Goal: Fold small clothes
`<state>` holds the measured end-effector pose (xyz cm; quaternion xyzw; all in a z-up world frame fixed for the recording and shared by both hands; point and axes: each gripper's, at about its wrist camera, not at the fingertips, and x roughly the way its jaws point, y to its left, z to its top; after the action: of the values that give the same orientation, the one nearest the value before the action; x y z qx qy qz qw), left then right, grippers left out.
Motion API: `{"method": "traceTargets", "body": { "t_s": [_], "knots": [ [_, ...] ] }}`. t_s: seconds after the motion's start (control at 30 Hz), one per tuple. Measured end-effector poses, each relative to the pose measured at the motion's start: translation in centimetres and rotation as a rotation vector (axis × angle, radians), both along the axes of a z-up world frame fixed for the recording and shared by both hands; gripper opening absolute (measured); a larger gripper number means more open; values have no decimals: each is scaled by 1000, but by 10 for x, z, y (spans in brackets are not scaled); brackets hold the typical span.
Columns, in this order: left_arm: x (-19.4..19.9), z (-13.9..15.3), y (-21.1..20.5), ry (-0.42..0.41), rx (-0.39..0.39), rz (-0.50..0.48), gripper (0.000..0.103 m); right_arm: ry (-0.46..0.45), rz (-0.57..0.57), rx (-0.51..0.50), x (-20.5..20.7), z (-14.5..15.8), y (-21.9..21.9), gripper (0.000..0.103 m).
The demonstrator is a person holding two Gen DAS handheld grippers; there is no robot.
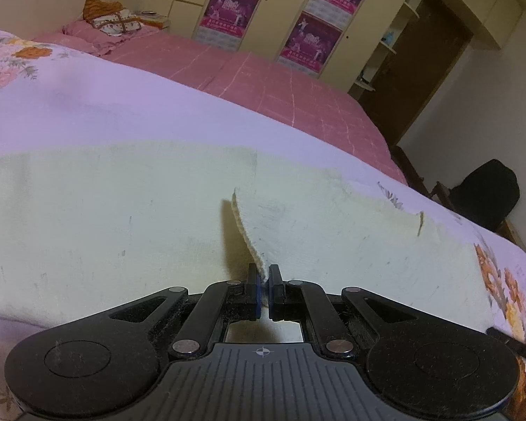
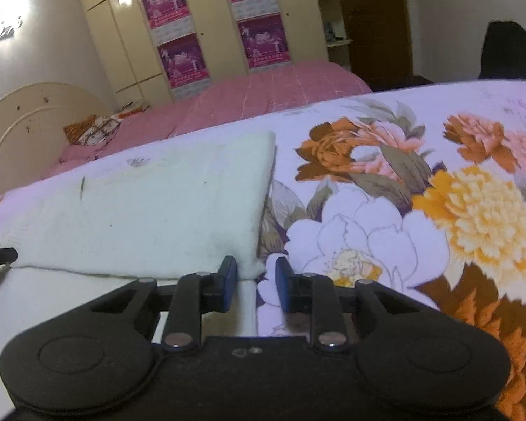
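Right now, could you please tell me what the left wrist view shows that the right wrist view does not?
Left only: the left gripper shut on a lifted edge of the cloth.
Right only: the right gripper open at the cloth's corner, and big printed flowers.
Both: the cloth on the floral sheet, the pink bed and the wardrobe.

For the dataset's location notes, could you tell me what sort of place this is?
Most likely a bedroom: a bed with a pink checked cover and cream headboard, a tall cream wardrobe behind it, and a floral sheet in front.
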<state>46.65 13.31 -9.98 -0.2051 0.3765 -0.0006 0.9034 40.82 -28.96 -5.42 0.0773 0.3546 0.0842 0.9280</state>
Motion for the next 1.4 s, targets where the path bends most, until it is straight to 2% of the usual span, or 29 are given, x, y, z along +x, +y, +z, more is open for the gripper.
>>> {"method": "traceTargets", "body": {
  "t_s": [0.07,0.1,0.13,0.27,0.3,0.33,0.37,0.43,0.67,0.87,0.9,0.97,1.0,1.07,1.2,1.3,1.33,1.37,1.4],
  "knots": [
    [-1,-2,0,0,0,2,3,-34,6,48,-1,8,-4,25],
    [0,-3,0,-1,0,3,3,-56,-3,67,-1,12,-7,30],
    [0,-3,-1,-2,0,5,3,-66,-14,80,3,14,-10,31],
    [-2,-5,-1,-7,1,8,3,-31,-56,161,28,8,-22,31],
    [-2,-5,-2,-12,3,11,4,-22,-57,177,34,5,-24,28],
    [-4,-5,-3,-22,8,17,4,-6,-50,193,40,0,-24,10],
    [-6,-5,-3,-29,12,23,3,16,-25,199,45,-5,-24,7],
    [-9,-6,-4,-37,15,28,4,9,-11,147,45,-10,-20,6],
    [-11,-8,0,-36,0,33,3,-15,2,84,36,-3,-15,5],
    [-11,-6,9,-16,-34,30,4,1,9,83,39,-4,-16,6],
    [-16,-2,14,-17,-17,55,4,7,11,79,40,-4,-17,5],
    [-30,8,27,-57,35,115,4,17,13,98,41,0,-22,17],
    [-32,11,33,-69,37,130,4,-1,6,94,39,4,-27,24],
    [-27,12,43,-60,13,142,4,-35,-2,91,36,10,-35,24],
    [-10,2,37,-18,-92,107,4,-18,-46,159,49,8,-46,25],
    [-5,-6,23,15,-79,91,5,-8,-51,186,53,6,-43,25],
    [-5,-8,22,12,-84,98,15,-6,-44,181,52,5,-40,25],
    [-5,-10,21,4,-108,96,32,-4,-35,173,52,4,-38,25],
    [-4,-11,21,-11,-139,91,38,-1,-27,164,51,3,-35,25]
  ]
}}
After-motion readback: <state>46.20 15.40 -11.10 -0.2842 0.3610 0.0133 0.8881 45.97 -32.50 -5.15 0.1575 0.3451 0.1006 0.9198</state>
